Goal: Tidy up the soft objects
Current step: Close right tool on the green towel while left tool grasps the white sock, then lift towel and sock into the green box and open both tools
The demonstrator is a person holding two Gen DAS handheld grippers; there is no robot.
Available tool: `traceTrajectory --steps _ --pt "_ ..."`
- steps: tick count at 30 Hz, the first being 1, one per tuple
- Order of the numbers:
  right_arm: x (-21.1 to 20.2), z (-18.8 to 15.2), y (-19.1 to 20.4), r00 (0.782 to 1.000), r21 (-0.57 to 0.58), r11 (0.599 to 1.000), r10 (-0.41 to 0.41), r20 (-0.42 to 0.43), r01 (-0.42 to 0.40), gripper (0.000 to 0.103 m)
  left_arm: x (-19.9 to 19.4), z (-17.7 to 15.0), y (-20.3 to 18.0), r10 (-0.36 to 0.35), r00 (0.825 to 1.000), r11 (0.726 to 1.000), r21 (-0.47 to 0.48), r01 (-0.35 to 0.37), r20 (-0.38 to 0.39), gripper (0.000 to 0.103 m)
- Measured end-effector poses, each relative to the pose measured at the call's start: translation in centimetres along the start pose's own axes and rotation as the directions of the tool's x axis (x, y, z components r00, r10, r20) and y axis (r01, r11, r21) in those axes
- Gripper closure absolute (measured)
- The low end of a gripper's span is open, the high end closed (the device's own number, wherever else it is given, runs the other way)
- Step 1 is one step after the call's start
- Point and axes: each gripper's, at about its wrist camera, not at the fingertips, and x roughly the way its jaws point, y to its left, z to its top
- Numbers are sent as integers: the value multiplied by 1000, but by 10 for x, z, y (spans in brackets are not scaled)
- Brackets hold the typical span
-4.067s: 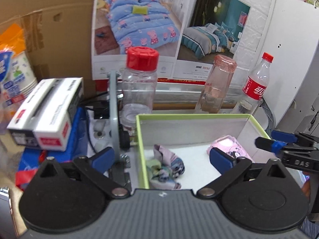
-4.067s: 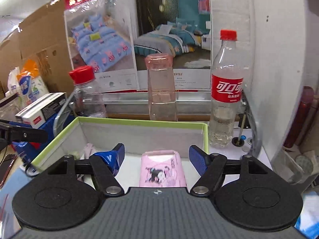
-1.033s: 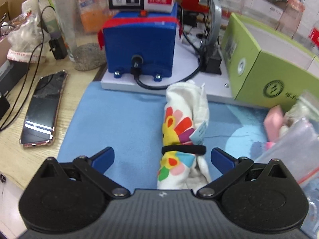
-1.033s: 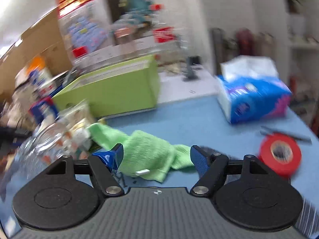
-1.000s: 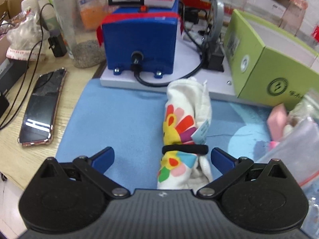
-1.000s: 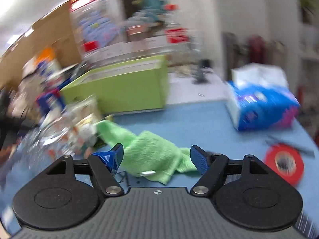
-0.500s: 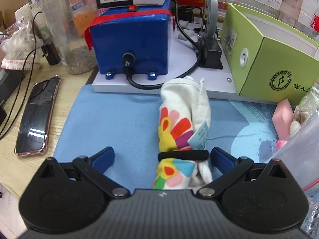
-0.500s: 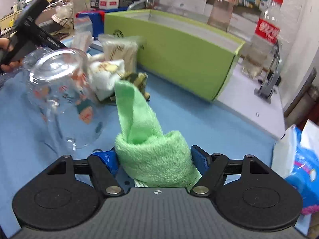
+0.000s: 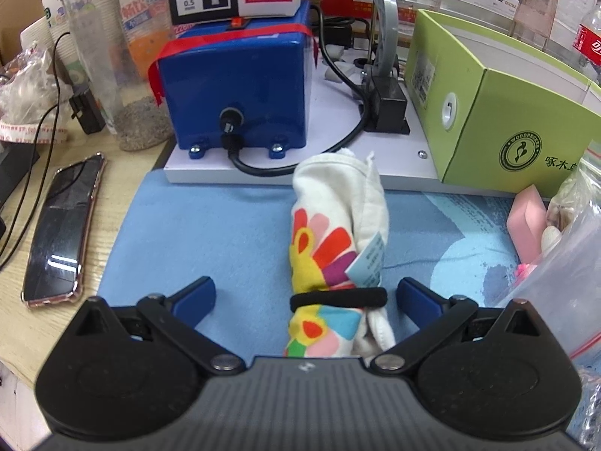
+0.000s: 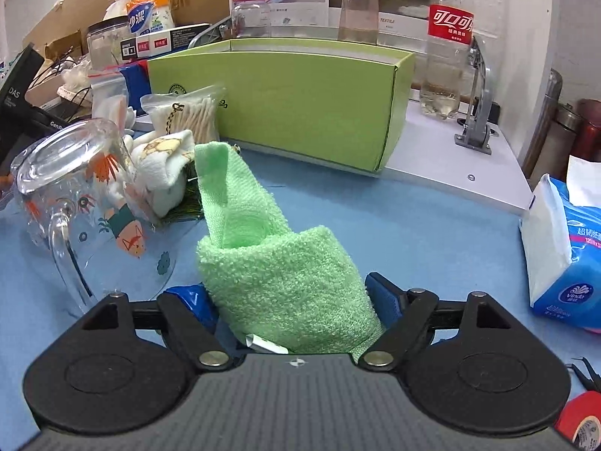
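Observation:
A rolled white cloth with a colourful flower print [image 9: 338, 233], bound by a black band, lies on the blue mat [image 9: 195, 233]. My left gripper [image 9: 304, 295] is open and straddles the roll's near end, closer to the right pad. A folded green towel [image 10: 278, 270] lies on the mat and fills the gap of my right gripper [image 10: 287, 298], which stands open with both pads at the towel's sides. The green box [image 10: 308, 101] stands behind it; its inside is hidden.
A clear printed mug [image 10: 86, 203] lies just left of the towel, with a small white cloth [image 10: 165, 165] and bagged cotton swabs [image 10: 191, 116] behind. A tissue pack [image 10: 563, 248] sits right. A blue box [image 9: 236, 86], a phone [image 9: 60, 225] and plastic bags [image 9: 563, 263] surround the roll.
My right gripper swung in toward the green towel and came down around it. My left gripper crept slightly closer to the cloth roll; its jaws stayed apart.

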Motion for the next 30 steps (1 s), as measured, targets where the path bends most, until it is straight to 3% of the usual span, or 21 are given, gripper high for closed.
traceTrajectory --steps 2,3,4,5,6,7,11,14,19,26,30 --pt "0 0 1 1000 15 1000 -11 4 11 38 -1 -1 0 0 1000 1000 -3 0 5 3" --pt "0 -1 1 1000 27 999 -23 10 22 43 -2 -1 0 -3 1000 1000 -3 3 12 10" --pt "-1 -1 1 999 35 999 -30 18 29 48 -6 -1 1 -12 1000 1000 -4 12 21 32" --pt "-2 -1 2 999 40 999 -38 25 37 63 -11 0 1 -27 999 1000 -2 27 30 46" --pt "-5 -1 0 999 58 997 -43 28 41 72 -14 1 1 -46 999 999 -2 46 22 65" --pt "-8 -1 -3 999 90 995 -34 32 31 74 -17 2 2 -57 998 998 -9 57 12 68" --pt "-29 -5 -10 998 157 987 -28 64 18 78 -30 -2 12 -49 999 998 -25 49 8 70" --pt "-48 -2 -10 994 183 983 -19 108 -1 78 -41 -5 27 -94 996 993 -76 94 3 70" --pt "-70 15 -7 981 180 984 -24 192 -11 77 -65 3 25 -95 994 993 -60 98 45 71" --pt "-56 99 -13 949 110 994 -22 313 -13 77 -91 66 -18 -180 974 983 46 175 138 70" --pt "-22 159 -15 948 45 999 -42 315 30 76 -89 116 -53 -227 959 972 96 214 168 70"
